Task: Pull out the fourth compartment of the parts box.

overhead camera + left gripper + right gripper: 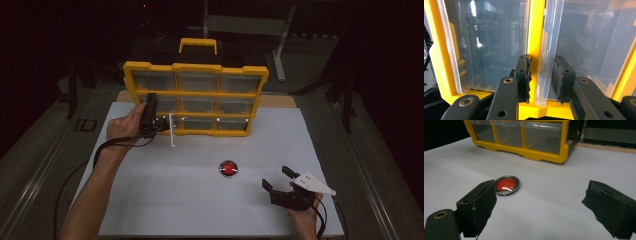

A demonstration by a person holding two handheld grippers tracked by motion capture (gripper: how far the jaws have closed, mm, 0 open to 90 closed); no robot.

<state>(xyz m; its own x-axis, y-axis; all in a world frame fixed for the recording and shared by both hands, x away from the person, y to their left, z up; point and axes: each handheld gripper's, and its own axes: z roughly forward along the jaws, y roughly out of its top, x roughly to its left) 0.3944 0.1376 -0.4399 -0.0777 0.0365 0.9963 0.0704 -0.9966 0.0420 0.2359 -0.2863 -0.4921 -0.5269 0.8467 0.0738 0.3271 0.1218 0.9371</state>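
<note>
A yellow organizer [195, 99] stands upright at the table's [165, 200] 12 o'clock, its clear drawers in three rows of three. What they hold is hard to tell through the plastic — one shows a dim round shape [553, 140]. The left gripper [159, 121] clamps the front panel [546, 62] of the bottom-left drawer, pulled partly out. At 5 o'clock the right gripper [282, 177] hovers with jaws spread wide — a red disc [228, 168] lies just left of it.
</note>
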